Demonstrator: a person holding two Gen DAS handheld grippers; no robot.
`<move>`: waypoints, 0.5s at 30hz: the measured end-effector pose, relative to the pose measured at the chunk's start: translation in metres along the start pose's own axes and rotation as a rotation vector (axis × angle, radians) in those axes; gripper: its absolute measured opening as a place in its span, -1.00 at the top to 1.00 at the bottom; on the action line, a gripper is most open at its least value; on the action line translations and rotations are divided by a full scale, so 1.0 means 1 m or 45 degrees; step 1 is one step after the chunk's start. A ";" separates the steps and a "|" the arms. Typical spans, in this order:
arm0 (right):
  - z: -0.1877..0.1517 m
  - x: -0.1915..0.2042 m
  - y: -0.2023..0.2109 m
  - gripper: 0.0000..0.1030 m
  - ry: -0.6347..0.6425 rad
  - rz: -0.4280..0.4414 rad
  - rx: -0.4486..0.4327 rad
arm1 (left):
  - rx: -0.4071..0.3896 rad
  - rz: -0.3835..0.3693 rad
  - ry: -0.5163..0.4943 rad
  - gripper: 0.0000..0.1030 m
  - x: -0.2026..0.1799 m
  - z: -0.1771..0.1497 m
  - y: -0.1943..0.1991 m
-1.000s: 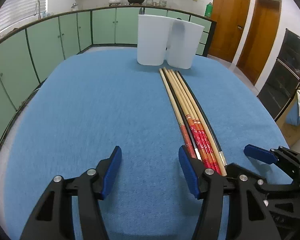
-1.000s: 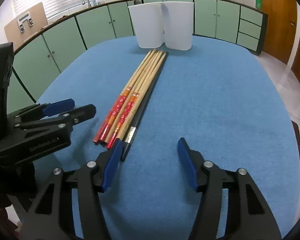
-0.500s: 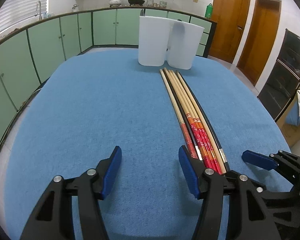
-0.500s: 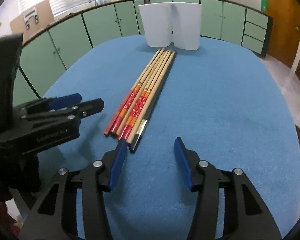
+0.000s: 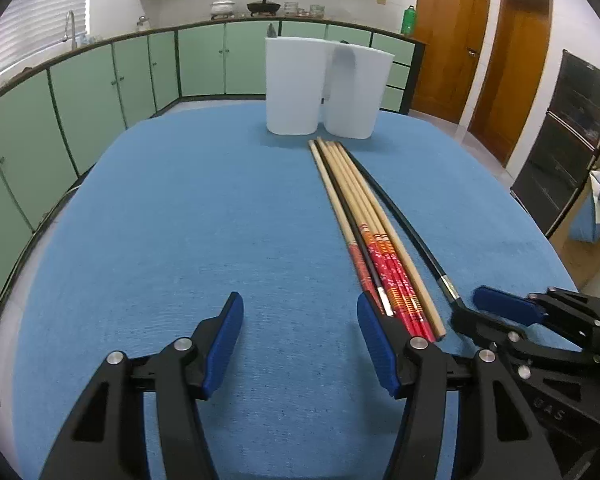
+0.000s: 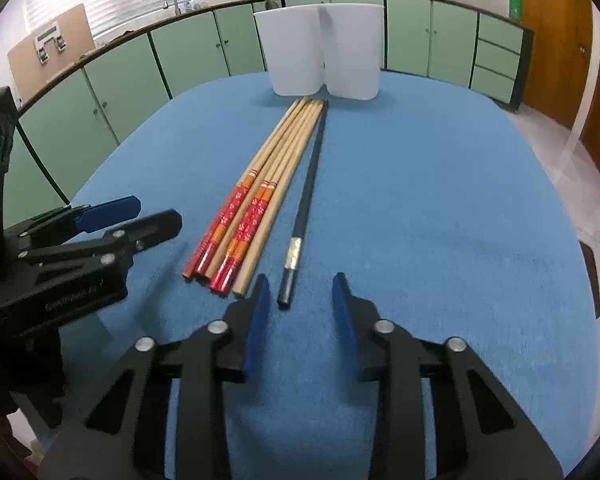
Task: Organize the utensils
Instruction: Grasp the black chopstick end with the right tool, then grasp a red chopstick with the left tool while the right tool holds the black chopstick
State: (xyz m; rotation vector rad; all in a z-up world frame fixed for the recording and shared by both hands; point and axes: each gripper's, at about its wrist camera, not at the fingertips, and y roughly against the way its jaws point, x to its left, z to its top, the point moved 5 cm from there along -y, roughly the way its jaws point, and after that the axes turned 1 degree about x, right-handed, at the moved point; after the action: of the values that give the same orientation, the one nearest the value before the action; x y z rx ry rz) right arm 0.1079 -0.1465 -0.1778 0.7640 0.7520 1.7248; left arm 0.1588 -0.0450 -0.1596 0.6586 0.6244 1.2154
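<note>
The right gripper [image 6: 300, 280] has just been closing its fingers. They stand narrow, with the near end of a black chopstick [image 6: 304, 208] between their tips, unpinched. It runs toward 12 o'clock on the blue tabletop [image 6: 440, 200]. The bundled chopsticks [image 6: 260, 200] lie at 11 and the white holder [image 6: 324, 52] at 12. At 9, the left gripper [image 5: 300, 300] has its fingers wide and empty.

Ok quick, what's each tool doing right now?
Left tool: open, empty.
Right tool: open, jaws just been closing, black chopstick end between the pads, not yet gripped.
</note>
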 end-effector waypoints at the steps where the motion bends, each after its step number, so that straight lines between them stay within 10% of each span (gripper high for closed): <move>1: 0.001 0.000 -0.001 0.84 -0.007 0.001 0.004 | 0.001 -0.006 -0.002 -0.13 -0.001 0.000 0.000; 15: -0.004 -0.020 0.008 0.88 -0.113 -0.025 -0.021 | 0.075 -0.032 -0.057 -0.15 -0.015 -0.002 -0.012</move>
State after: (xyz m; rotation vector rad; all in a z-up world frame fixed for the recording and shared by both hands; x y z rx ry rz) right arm 0.1056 -0.1684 -0.1766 0.8139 0.6823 1.6663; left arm 0.1611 -0.0622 -0.1692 0.7232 0.6308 1.1592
